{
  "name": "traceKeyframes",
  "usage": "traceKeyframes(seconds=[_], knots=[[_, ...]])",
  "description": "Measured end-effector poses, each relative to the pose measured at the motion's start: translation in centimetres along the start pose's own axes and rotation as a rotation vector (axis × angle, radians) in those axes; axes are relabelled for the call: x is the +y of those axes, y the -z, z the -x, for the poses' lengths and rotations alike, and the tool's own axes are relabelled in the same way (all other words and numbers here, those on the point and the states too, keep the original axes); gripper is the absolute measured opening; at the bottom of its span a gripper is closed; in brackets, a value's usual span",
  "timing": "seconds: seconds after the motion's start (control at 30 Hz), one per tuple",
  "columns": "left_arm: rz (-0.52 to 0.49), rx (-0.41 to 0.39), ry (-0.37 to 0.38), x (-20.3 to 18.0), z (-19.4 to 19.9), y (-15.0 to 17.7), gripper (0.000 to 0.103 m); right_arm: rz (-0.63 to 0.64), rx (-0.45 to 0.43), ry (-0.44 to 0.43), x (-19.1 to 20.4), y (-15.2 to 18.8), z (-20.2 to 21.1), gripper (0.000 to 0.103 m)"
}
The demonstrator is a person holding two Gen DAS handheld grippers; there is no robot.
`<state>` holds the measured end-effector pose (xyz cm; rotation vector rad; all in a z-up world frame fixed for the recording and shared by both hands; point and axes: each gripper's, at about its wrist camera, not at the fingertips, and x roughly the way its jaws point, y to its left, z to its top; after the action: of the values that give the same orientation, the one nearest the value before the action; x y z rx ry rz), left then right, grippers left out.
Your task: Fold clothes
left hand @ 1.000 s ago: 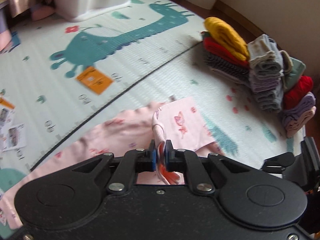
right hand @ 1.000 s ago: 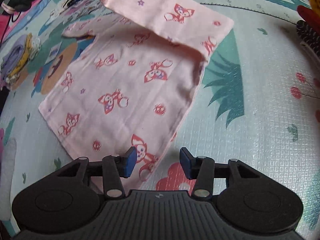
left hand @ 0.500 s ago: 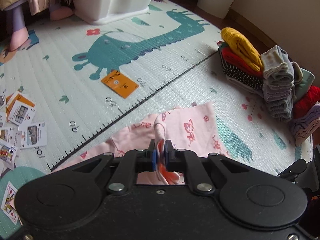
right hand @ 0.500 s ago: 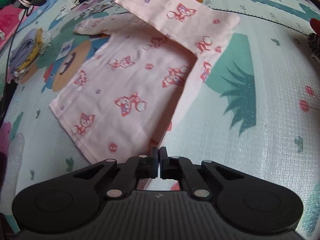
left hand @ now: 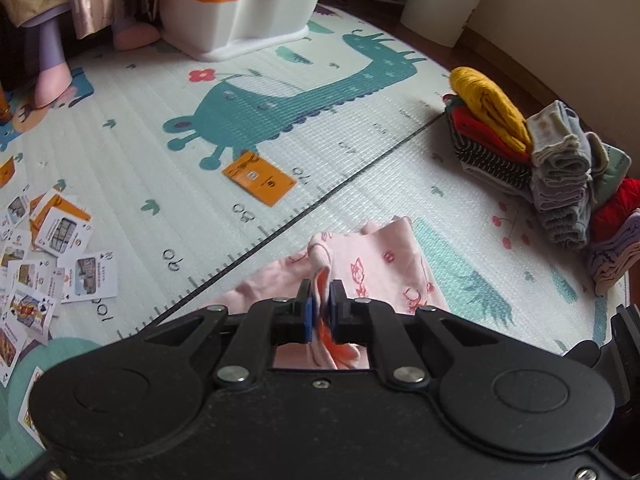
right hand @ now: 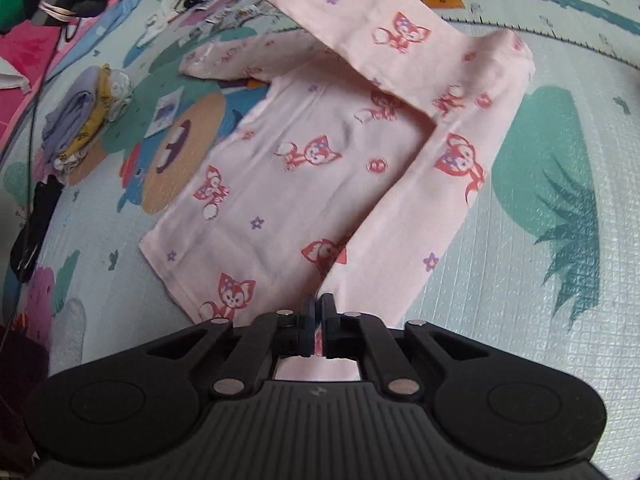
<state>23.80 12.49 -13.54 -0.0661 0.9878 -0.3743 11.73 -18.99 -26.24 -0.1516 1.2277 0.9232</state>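
On the mat [right hand: 560, 320], pink top [right hand: 288, 168] lying mostly flat, 1 side turned over onto the middle. Left gripper [left hand: 320, 314] shut tight on a bunched bit of the top, held up off the mat. Right gripper [right hand: 316, 330] just opened a little after closing, pads now pinching the top's near edge. Folding only begun: more folds left, then onto the pile [left hand: 560, 168] of done clothes. More loose clothes [right hand: 84, 120] waiting off to the side.
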Motion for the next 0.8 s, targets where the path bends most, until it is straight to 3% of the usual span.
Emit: traceKeyframes(seconds=[0.03,0.1,0.27,0.37,0.5,0.63,0.8], knots=[[0.001,0.001,-0.003,0.1,-0.1,0.1,0.005,0.001,-0.006,-0.010,0.0,0.1,-0.2,0.030],[-0.004,0.004,-0.008,0.2,-0.3,0.3,0.005,0.025,-0.055,-0.041,0.4,0.4,0.5,0.038],[-0.014,0.011,-0.009,0.5,-0.4,0.6,0.005,0.152,-0.130,-0.004,0.5,0.9,2.2,0.036],[-0.021,0.011,-0.006,0.6,-0.1,0.8,0.005,0.164,-0.052,0.058,-0.3,1.2,0.4,0.037],[-0.008,0.019,-0.010,0.9,0.3,1.4,0.005,0.238,-0.019,0.035,-0.6,0.7,0.0,0.036],[0.025,0.036,-0.008,1.1,0.1,2.2,0.005,0.223,-0.038,0.053,-1.6,-1.4,2.1,0.035],[0.046,0.061,0.004,0.7,-0.2,2.7,0.005,0.343,-0.004,0.188,-3.5,-6.7,5.3,0.035]])
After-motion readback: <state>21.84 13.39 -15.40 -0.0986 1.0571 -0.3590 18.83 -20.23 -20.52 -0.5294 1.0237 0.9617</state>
